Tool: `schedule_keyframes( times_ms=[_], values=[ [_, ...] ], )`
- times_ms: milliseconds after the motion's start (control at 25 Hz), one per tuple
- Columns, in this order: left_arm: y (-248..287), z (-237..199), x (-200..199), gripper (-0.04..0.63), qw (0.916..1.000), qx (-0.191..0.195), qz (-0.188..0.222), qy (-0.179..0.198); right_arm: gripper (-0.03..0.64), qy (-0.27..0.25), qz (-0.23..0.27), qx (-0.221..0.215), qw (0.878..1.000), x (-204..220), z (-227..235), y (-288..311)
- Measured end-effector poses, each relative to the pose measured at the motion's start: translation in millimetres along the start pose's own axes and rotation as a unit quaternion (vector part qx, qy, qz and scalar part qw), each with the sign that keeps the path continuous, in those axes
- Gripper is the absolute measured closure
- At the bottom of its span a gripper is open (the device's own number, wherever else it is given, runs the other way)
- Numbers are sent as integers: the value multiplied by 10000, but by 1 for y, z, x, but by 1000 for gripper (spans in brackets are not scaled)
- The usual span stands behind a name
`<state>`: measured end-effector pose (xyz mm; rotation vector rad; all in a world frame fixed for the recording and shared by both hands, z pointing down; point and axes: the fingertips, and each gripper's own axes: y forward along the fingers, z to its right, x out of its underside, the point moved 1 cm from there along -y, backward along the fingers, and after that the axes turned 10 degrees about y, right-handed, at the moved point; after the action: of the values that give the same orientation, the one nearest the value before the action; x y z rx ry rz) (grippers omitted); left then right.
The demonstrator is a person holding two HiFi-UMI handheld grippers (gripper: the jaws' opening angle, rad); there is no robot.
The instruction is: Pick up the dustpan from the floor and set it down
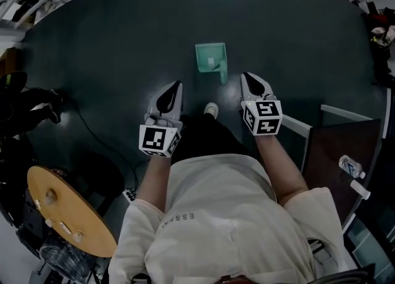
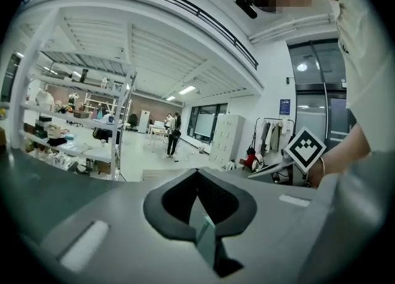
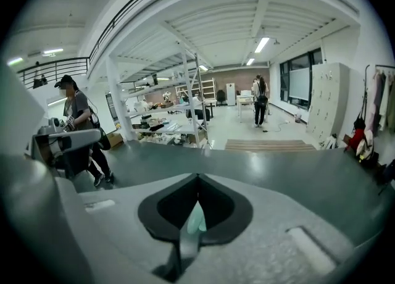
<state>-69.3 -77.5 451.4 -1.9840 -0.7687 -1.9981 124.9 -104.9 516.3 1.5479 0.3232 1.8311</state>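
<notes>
Dark floor (image 1: 123, 60): dustpan (image 1: 211, 59) lies at 12 o'clock, untouched. Left claw (image 1: 178, 84) and right claw (image 1: 245, 76) both pinched together, empty. Pickup and set-down both still to do.

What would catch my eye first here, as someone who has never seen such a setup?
A mint-green dustpan lies alone on the dark floor, straight ahead of the person. Nearer, the left claw and the right claw point towards it, both closed, each bearing a cube with black-and-white square markers. At lower left in the head view stands a round wooden tabletop.
</notes>
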Motion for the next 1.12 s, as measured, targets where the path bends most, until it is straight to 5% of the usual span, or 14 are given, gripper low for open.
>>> schedule_keyframes(
  times_ms=[160,560,920,1120],
  values=[
    [26,-12,25,580,9996,124,-197,-149,624,23,-307,126,9994,14,3,41],
    [93,-39,65,581,9969,600,-469,-221,389,482,-1461,359,9874,84,10,144],
    [124,-46,92,581,9936,697,-730,-508,388,632,-2200,651,9713,131,33,207],
    [118,-64,109,581,9933,509,-850,-589,523,752,-2326,1020,9643,130,31,215]
  ],
)
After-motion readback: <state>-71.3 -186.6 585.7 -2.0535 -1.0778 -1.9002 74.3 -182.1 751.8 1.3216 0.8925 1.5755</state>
